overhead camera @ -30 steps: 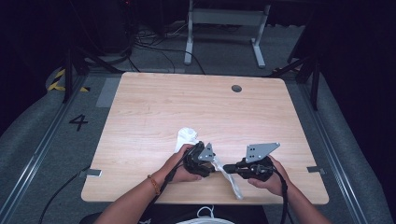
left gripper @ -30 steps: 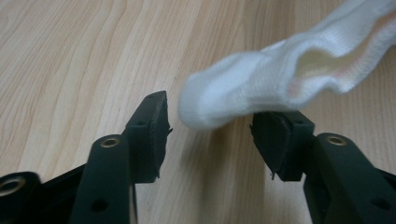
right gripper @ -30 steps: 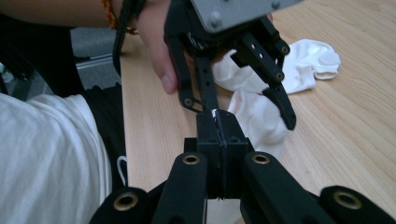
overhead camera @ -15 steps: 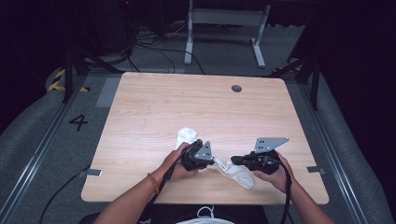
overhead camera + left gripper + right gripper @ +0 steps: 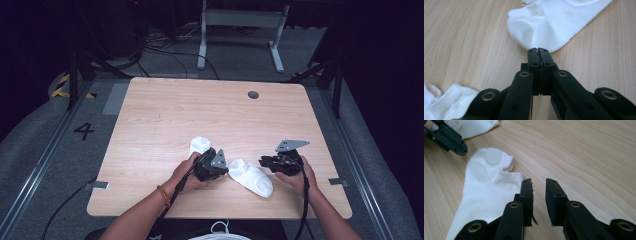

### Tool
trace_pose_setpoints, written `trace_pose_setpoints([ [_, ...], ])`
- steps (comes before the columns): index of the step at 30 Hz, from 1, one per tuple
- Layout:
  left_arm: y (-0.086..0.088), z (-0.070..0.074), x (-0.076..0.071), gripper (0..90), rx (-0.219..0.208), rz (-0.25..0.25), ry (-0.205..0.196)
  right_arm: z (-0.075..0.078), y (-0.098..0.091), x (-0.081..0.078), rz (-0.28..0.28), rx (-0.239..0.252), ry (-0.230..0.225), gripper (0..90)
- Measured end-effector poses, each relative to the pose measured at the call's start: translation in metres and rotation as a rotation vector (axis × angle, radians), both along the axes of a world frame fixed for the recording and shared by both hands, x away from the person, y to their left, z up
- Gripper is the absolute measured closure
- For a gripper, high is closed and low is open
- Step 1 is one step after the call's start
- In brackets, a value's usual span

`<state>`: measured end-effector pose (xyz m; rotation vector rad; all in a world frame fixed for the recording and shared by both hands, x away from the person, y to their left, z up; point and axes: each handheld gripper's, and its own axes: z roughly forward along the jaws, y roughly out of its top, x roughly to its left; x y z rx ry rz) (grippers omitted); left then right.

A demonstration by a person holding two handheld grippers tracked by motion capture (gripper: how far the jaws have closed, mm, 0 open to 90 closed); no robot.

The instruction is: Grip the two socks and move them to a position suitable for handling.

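Right gripper [image 5: 262,162]: sitting lower right of the high view, jaws spread with bare wood between them, beside the flat sock [image 5: 252,177]
Left gripper [image 5: 226,170]: jaws pressed together at that sock's edge, gripping nothing I can make out
Flat sock: lying lower centre between both grippers
Second sock [image 5: 200,145]: bunching just above the left hand [image 5: 187,172]
Table [image 5: 200,107]: stretching away bare

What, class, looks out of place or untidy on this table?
One white sock lies flat between the tongs, but the other sock sits bunched up behind the left tongs, not laid out. Nothing looks spilled or damaged.
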<state>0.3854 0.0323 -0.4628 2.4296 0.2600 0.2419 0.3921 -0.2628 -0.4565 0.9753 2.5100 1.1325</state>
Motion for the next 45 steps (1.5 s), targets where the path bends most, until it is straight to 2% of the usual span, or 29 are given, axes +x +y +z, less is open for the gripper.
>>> trace_pose_setpoints([
  [1, 0.000, 0.000, 0.000, 83.2, 0.000, 0.000, 0.000, 0.000, 0.000, 0.000, 0.000, 0.000, 0.000, 74.7],
  [2, 0.000, 0.001, 0.000, 83.2, -0.003, 0.023, -0.003, 0.002, -0.002, -0.002, 0.010, -0.008, -0.007, 73.5],
  [3, 0.000, 0.001, 0.001, 75.5, 0.002, 0.033, -0.004, 0.006, -0.005, -0.012, 0.051, -0.024, -0.025, 73.8],
  [4, 0.000, 0.002, 0.002, 71.7, 0.016, 0.066, -0.021, 0.007, -0.007, -0.017, 0.071, -0.029, -0.028, 74.3],
  [5, -0.001, 0.002, 0.003, 67.1, 0.019, 0.088, -0.019, 0.008, -0.009, -0.021, 0.087, -0.043, -0.032, 75.0],
  [6, -0.001, 0.002, 0.003, 63.5, 0.019, 0.088, -0.019, 0.008, -0.009, -0.021, 0.087, -0.043, -0.032, 75.0],
  [7, -0.003, 0.001, 0.004, 62.6, 0.012, 0.086, -0.003, 0.008, -0.013, -0.035, 0.161, -0.072, -0.050, 77.2],
  [10, -0.005, 0.000, 0.005, 56.8, 0.019, 0.087, -0.003, 0.007, -0.016, -0.043, 0.190, -0.095, -0.048, 79.6],
  [11, -0.010, 0.000, 0.007, 56.0, 0.006, 0.087, 0.003, 0.004, -0.019, -0.053, 0.240, -0.105, -0.044, 81.6],
  [13, -0.012, 0.000, 0.008, 54.0, -0.006, 0.093, 0.009, 0.003, -0.019, -0.055, 0.250, -0.108, -0.040, 82.5],
  [14, -0.016, 0.001, 0.010, 53.5, -0.018, 0.097, 0.015, -0.002, -0.018, -0.060, 0.279, -0.108, -0.023, 84.3],
  [15, -0.019, 0.001, 0.011, 53.2, -0.021, 0.097, 0.014, -0.003, -0.018, -0.061, 0.285, -0.115, -0.018, 84.4],
  [18, -0.030, -0.006, 0.014, 53.2, 0.010, 0.101, 0.008, -0.009, -0.013, -0.063, 0.298, -0.149, -0.009, 85.1],
  [20, -0.032, -0.008, 0.015, 54.8, -0.001, 0.106, 0.014, -0.009, -0.011, -0.063, 0.303, -0.144, -0.006, 85.4],
  [24, -0.032, -0.007, 0.020, 55.3, 0.016, 0.132, -0.012, -0.010, -0.007, -0.067, 0.331, -0.132, 0.010, 85.5],
  [26, -0.031, -0.006, 0.021, 55.2, 0.022, 0.143, -0.006, -0.010, -0.005, -0.068, 0.344, -0.140, 0.008, 85.4],
  [27, -0.030, -0.006, 0.026, 54.9, 0.024, 0.148, 0.013, -0.008, -0.002, -0.070, 0.355, -0.148, -0.007, 82.3],
  [30, -0.026, -0.004, 0.031, 53.2, 0.016, 0.161, 0.037, -0.001, 0.000, -0.074, 0.364, -0.118, -0.044, 80.8],
  [32, -0.024, -0.002, 0.034, 52.6, -0.001, 0.166, 0.042, 0.004, 0.000, -0.076, 0.379, -0.091, -0.068, 80.2],
  [34, -0.024, -0.001, 0.035, 51.7, -0.013, 0.168, 0.044, 0.005, 0.001, -0.076, 0.386, -0.085, -0.084, 77.6],
  [40, -0.033, -0.005, 0.038, 48.3, 0.025, 0.155, 0.042, -0.005, 0.008, -0.077, 0.433, -0.102, -0.047, 71.1],
  [43, -0.031, -0.008, 0.043, 48.2, -0.007, 0.164, 0.074, -0.011, 0.010, -0.076, 0.443, -0.120, -0.020, 66.5],
  [45, -0.030, -0.009, 0.045, 48.8, -0.019, 0.159, 0.093, -0.014, 0.010, -0.076, 0.445, -0.109, -0.013, 65.7],
])
